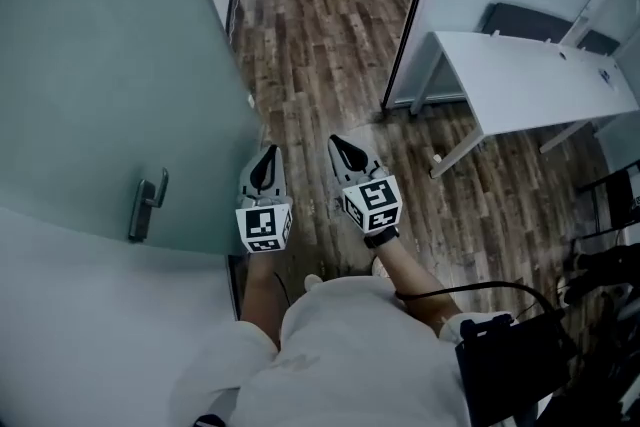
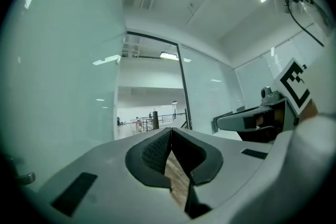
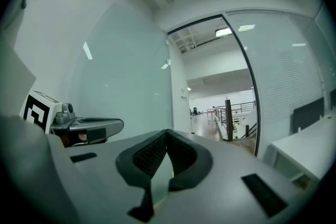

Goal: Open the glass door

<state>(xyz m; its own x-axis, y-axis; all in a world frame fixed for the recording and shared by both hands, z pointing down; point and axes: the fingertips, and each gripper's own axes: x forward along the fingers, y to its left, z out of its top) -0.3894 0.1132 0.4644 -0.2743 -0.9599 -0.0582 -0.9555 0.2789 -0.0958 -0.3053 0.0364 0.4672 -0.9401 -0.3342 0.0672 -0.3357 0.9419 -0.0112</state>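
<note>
Left claw (image 1: 268,157) is closed, pads together, with nothing between them. Right claw (image 1: 338,145) is in the same condition: jaws together, empty. I hold both level and side by side in front of my body, apart from each other and touching nothing. My judgement is that no grip is needed, because the frosted pale-green glass door (image 1: 100,65) already stands swung open at my left. Its grey metal lever handle (image 1: 147,206) is near the left claw but not in contact with it. The doorway ahead shows brown wood-plank floor (image 1: 320,65). A white rectangular tabletop (image 1: 530,80) stands at my right, well apart from both claws.

Count: two claws, one door, one visible handle, one tabletop.
</note>
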